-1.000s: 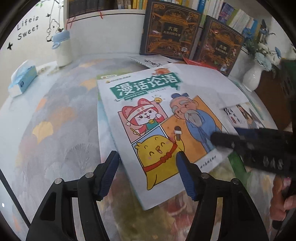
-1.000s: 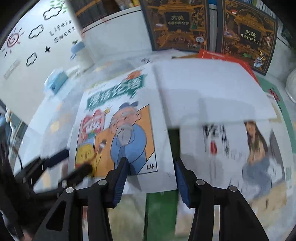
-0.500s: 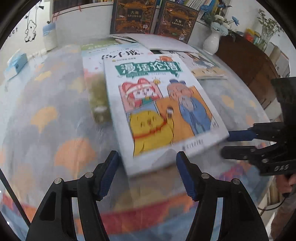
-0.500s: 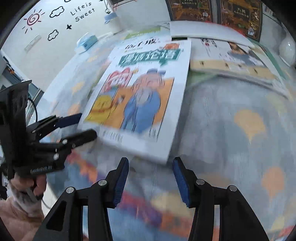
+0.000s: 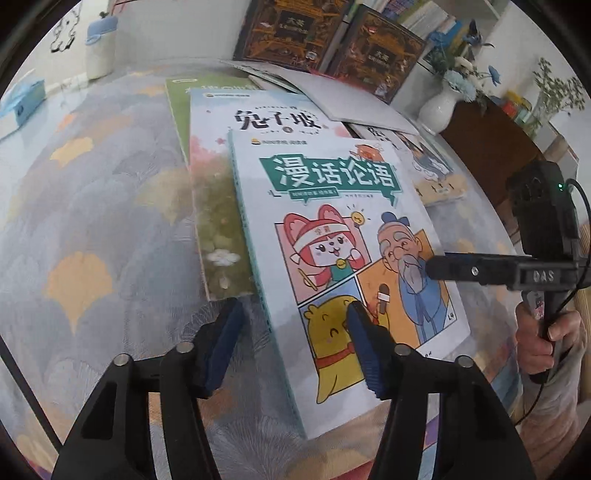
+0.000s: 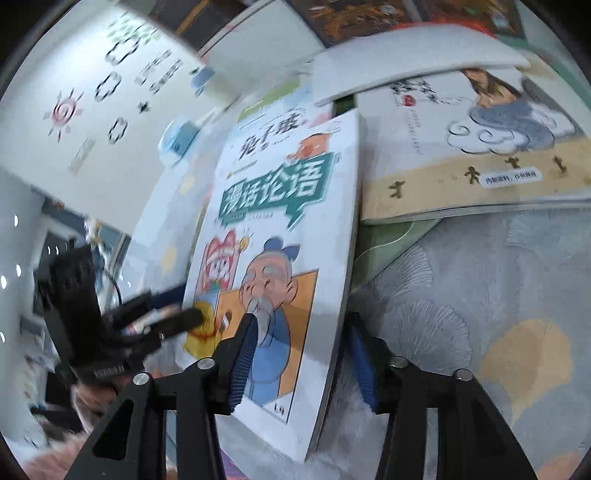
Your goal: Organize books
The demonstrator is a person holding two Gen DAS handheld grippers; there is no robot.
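Note:
A cartoon book (image 5: 332, 229) with a green title banner lies on top of a spread of books. My left gripper (image 5: 291, 345) straddles its near left edge: one blue pad is over the yellow figure on the cover, the other over the tablecloth. The jaws are closing and do not press on the book. My right gripper (image 6: 299, 362) straddles the book's (image 6: 280, 221) right edge, one pad above the cover and one beside the edge. These jaws are also closing, with a gap still showing. The left gripper (image 6: 177, 317) shows blurred at the book's far side.
Under the cartoon book lie a pale book (image 5: 258, 122) and a green one (image 5: 177, 99). A beige illustrated book (image 6: 461, 147) and a grey book (image 5: 332, 96) lie behind. Two dark ornate books (image 5: 295, 29) lean on the shelf by a white vase (image 5: 439, 107). A tissue box (image 5: 22, 103) sits far left.
Both grippers have moved in from the table's near edge onto the cartoon book and now straddle its side edges. Both pairs of jaws stand narrower than before.

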